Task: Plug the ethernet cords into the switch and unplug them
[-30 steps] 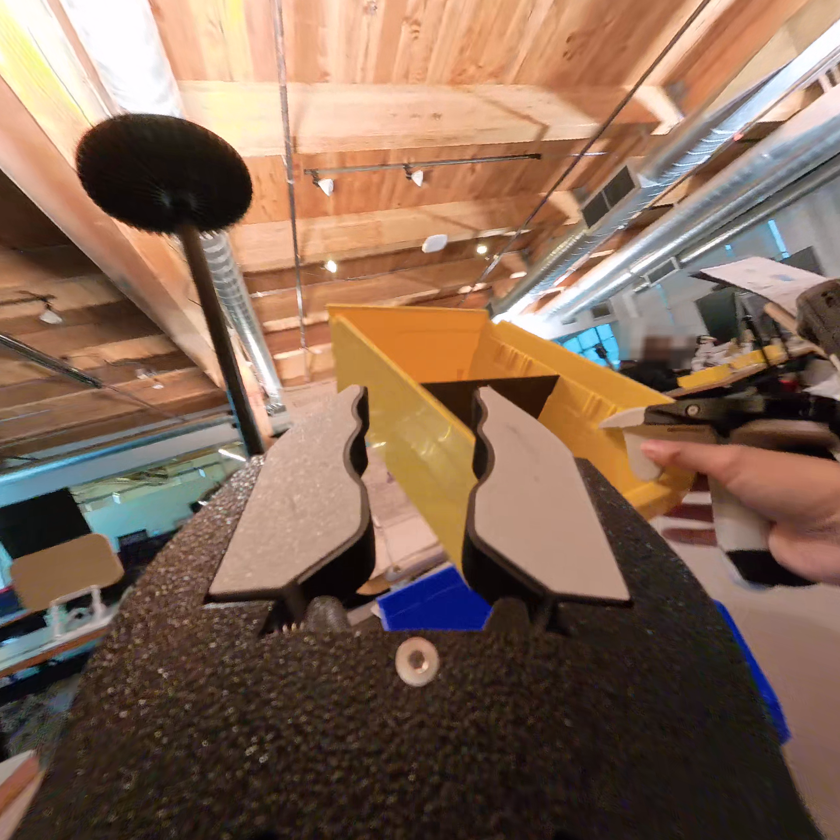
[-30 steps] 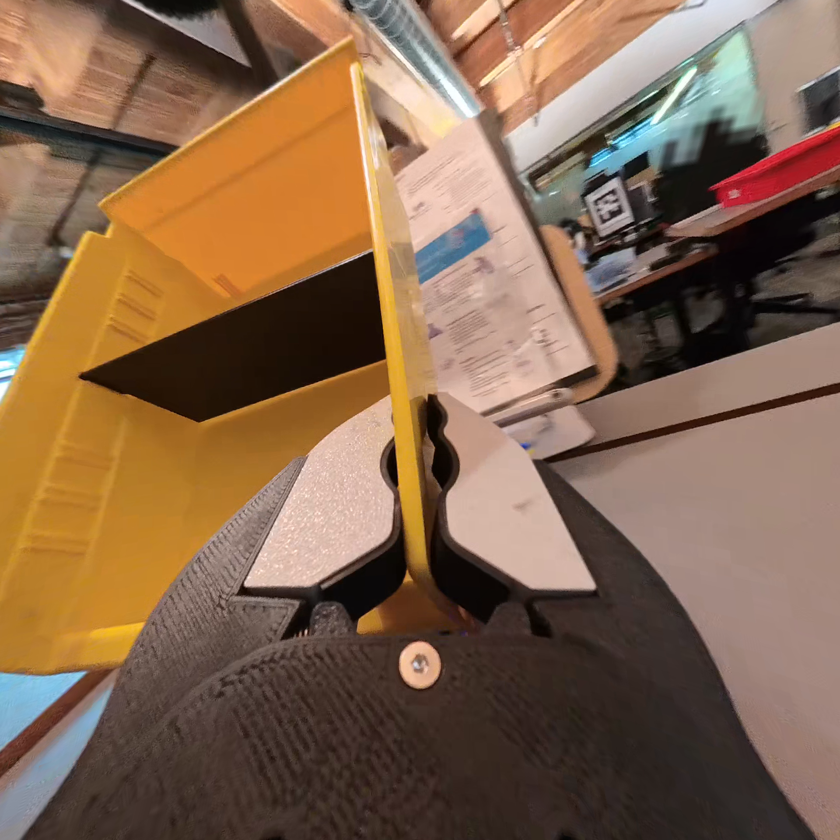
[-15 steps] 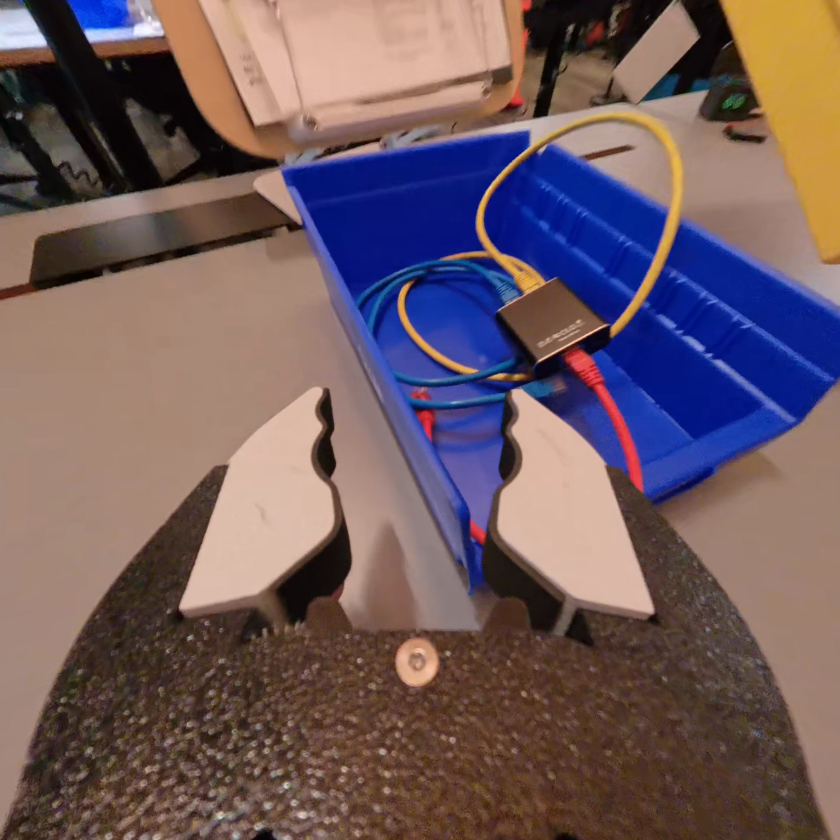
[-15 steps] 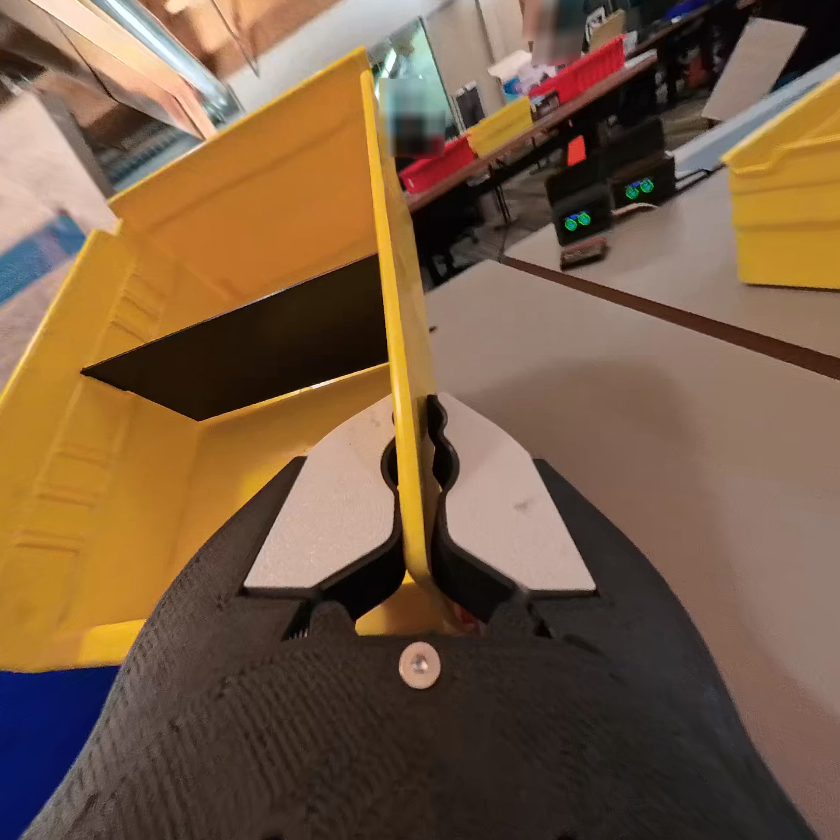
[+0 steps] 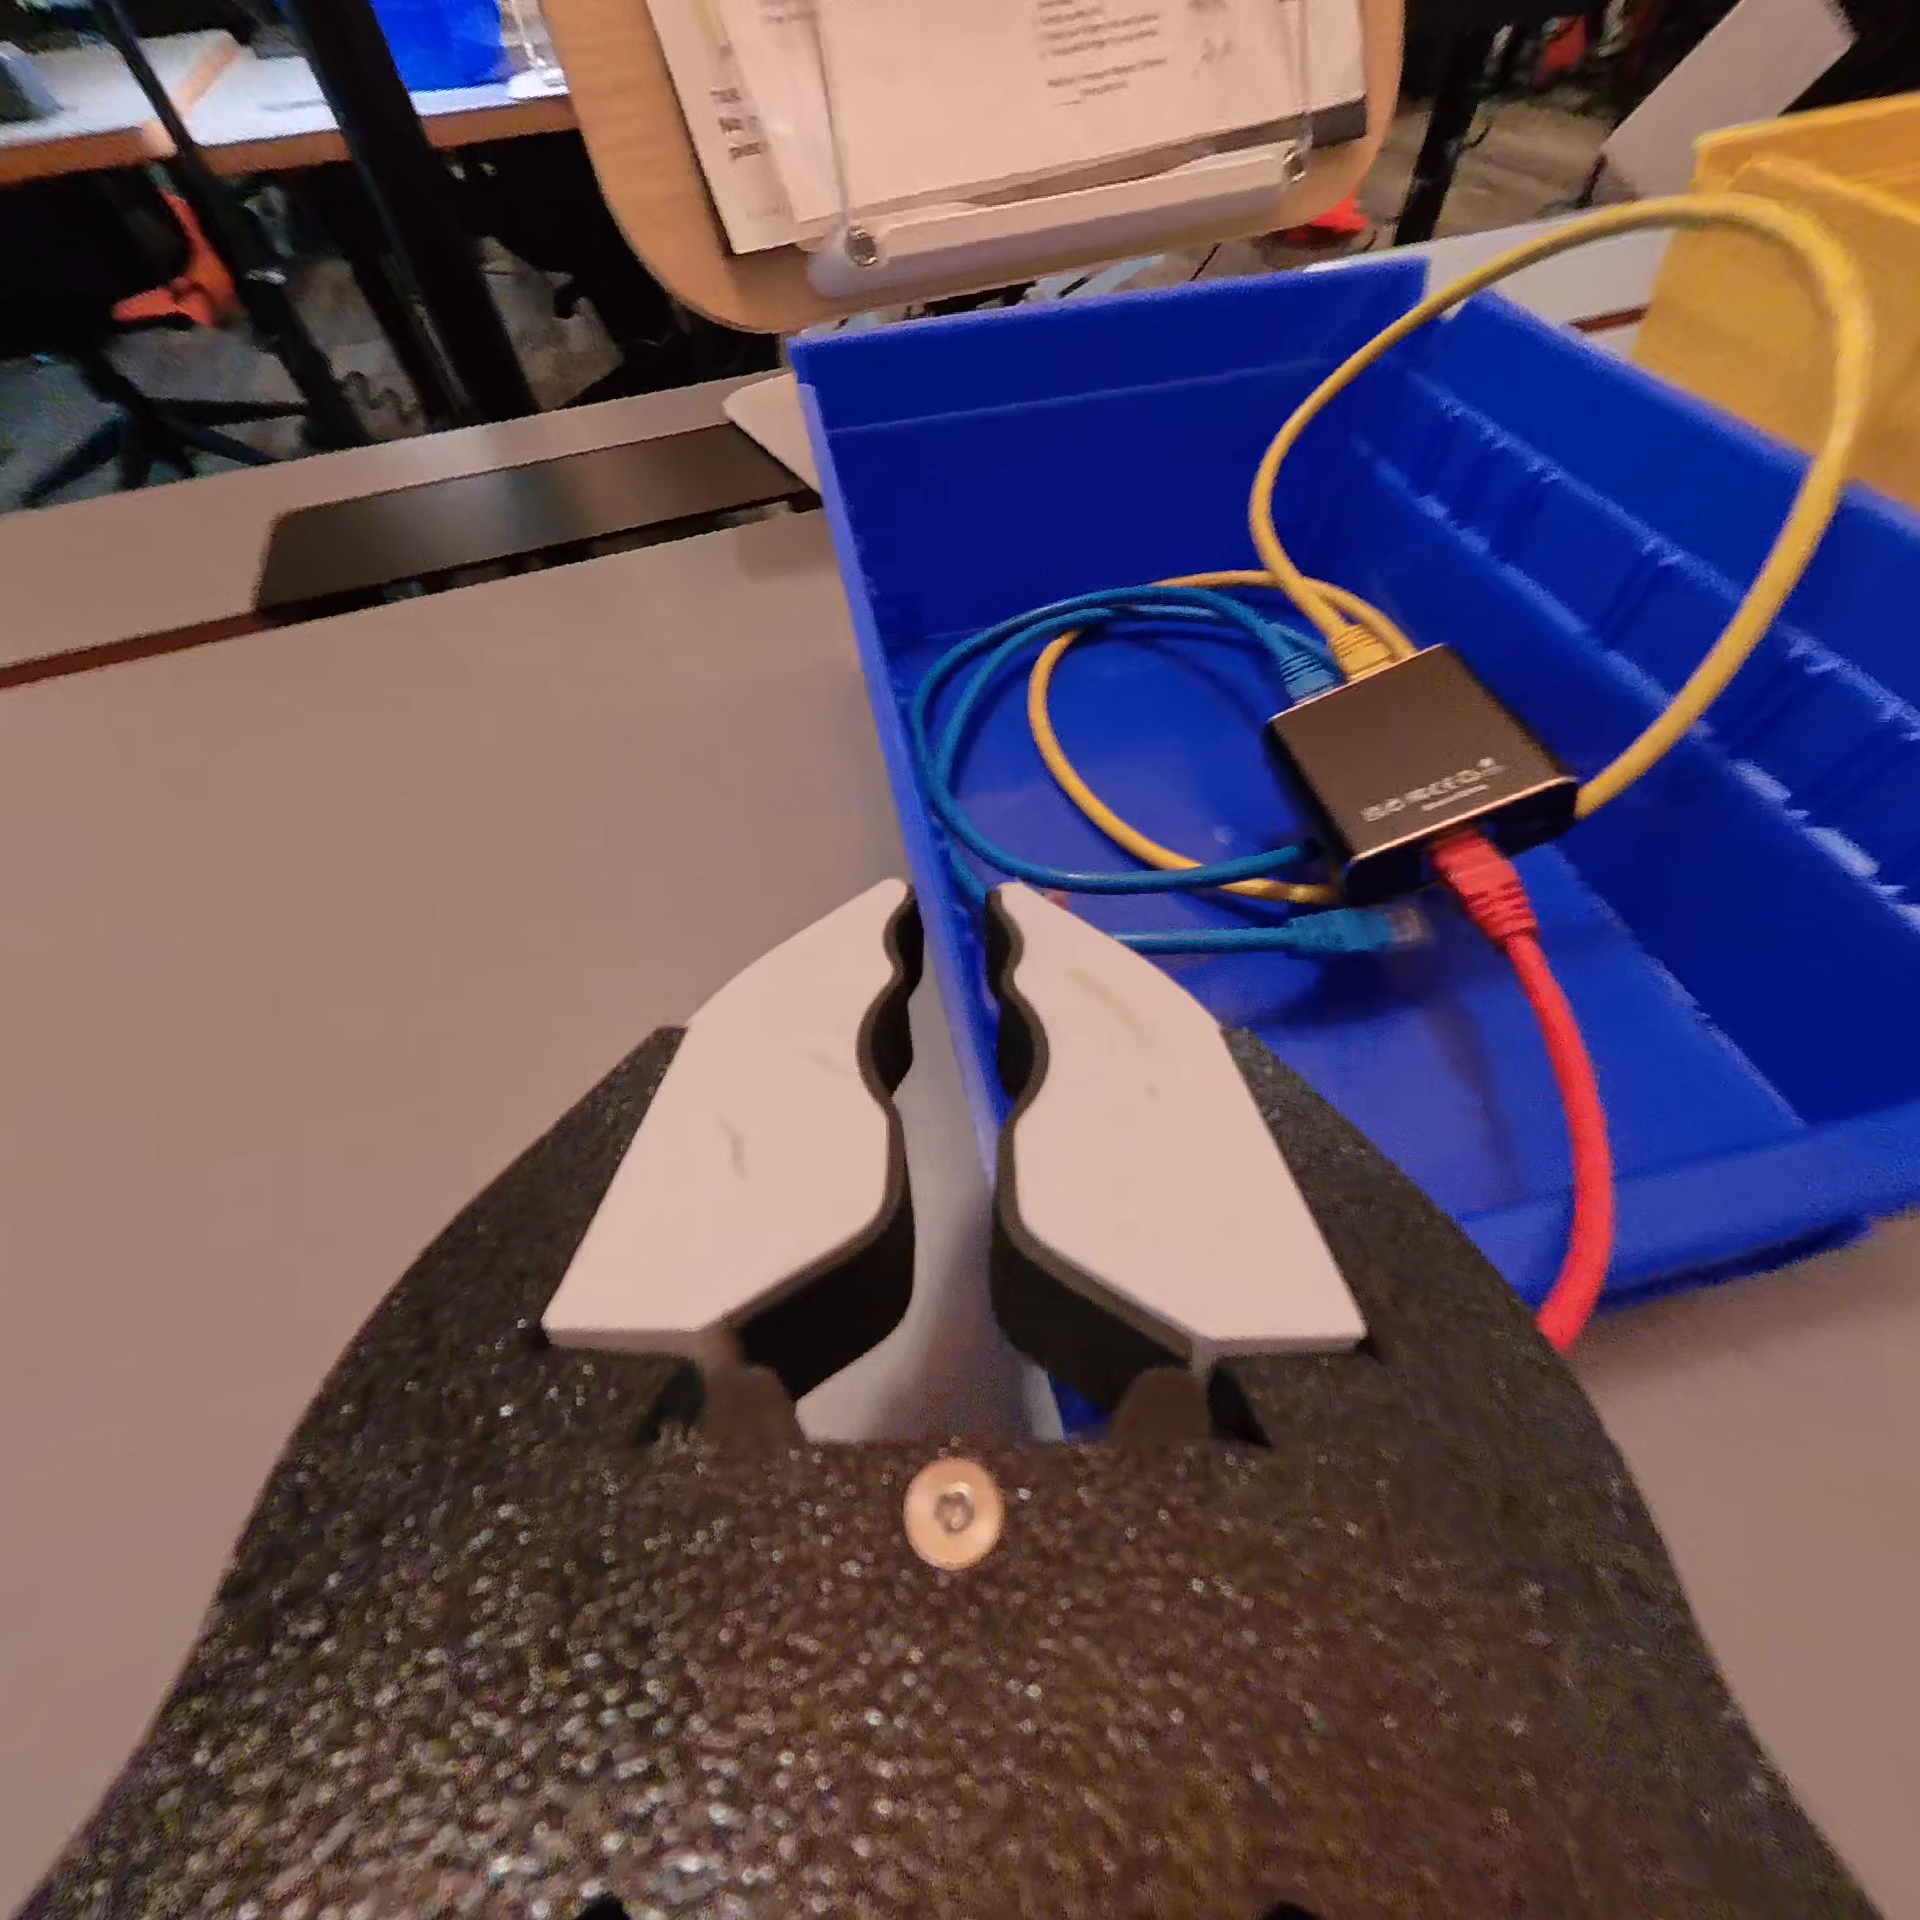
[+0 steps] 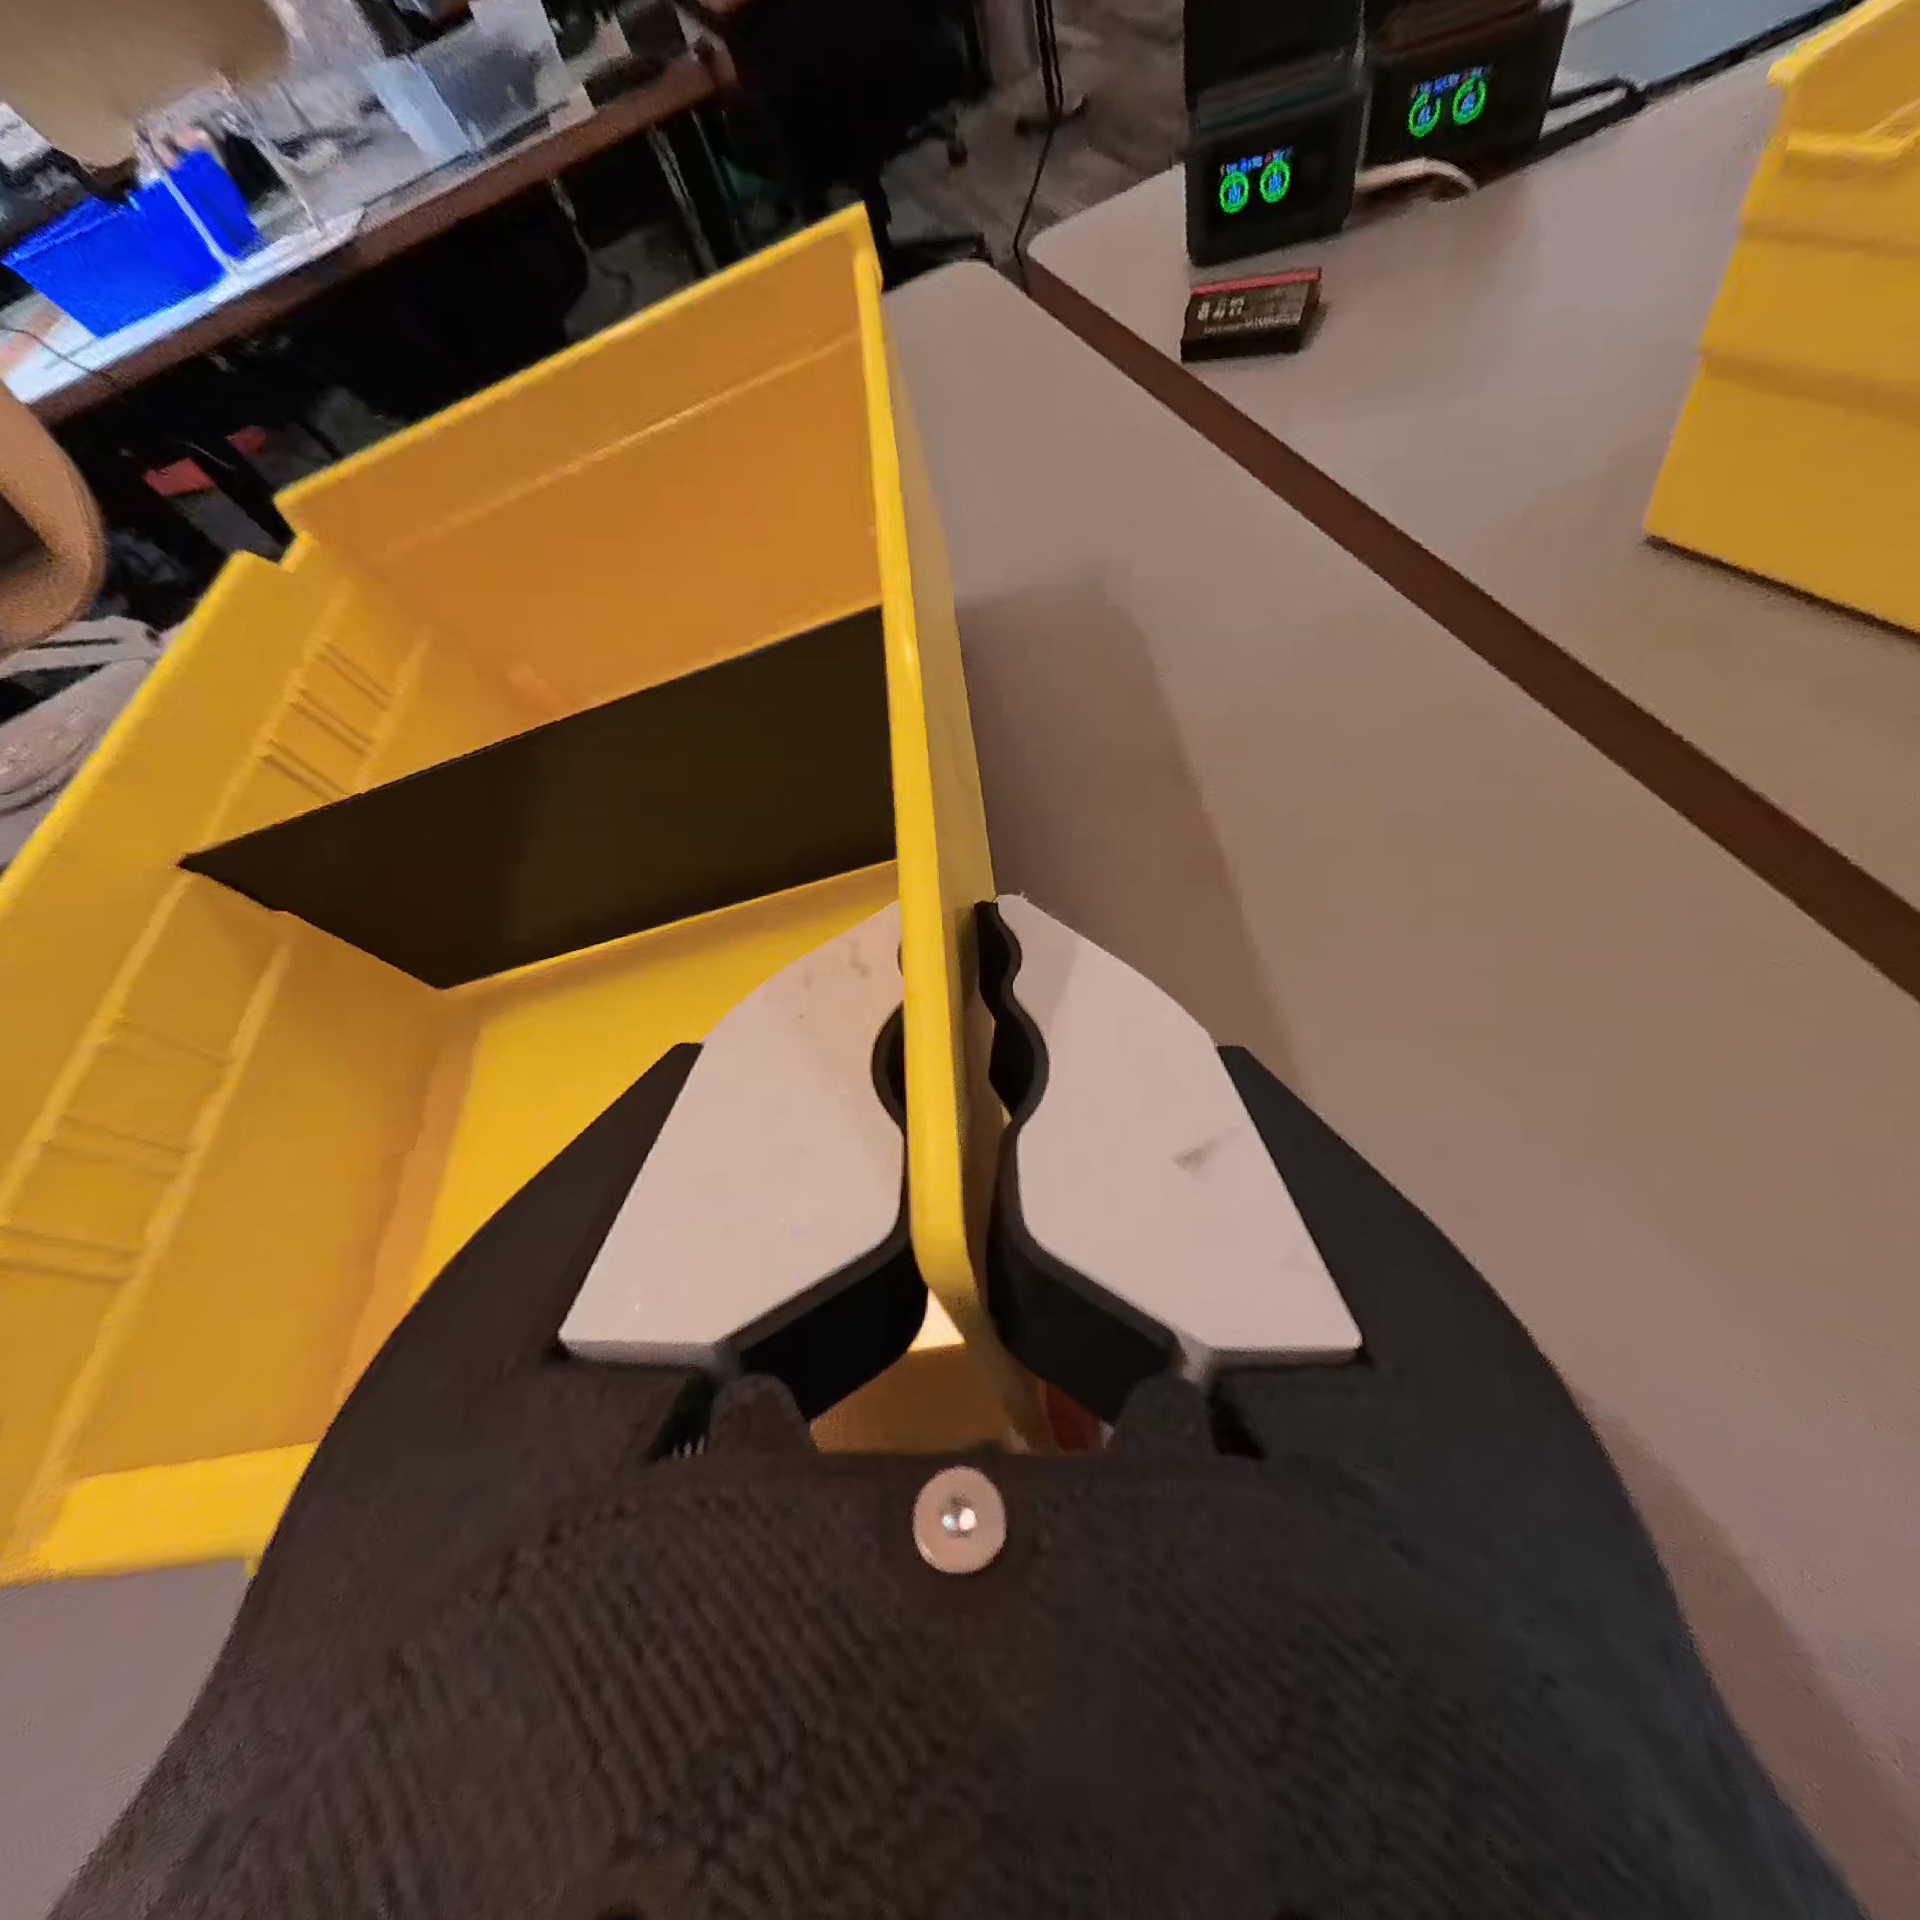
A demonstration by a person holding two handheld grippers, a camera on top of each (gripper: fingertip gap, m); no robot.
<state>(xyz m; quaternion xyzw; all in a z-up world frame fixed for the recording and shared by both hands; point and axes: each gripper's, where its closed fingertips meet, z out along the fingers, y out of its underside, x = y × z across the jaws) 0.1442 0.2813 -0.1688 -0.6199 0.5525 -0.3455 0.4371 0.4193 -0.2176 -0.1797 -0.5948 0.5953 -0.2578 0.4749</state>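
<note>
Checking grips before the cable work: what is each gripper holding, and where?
Right gripper: yellow bin, by its side wall. Left gripper: closing around the blue bin wall; contact unclear.

The room light is warm and fairly dim, falling from overhead and leaving soft, smeared shadows on the grey counter (image 5: 416, 831). Both wide-angle views bend straight edges outward towards the corners. In the left wrist view the blue bin (image 5: 1714, 644) is softly blurred along its far rim, and the papers behind are washed out. In the right wrist view the yellow bin (image 6: 644, 520) glows evenly with little glare, while two small screens (image 6: 1351, 145) shine bright green against a murky, unfocused background.
</note>
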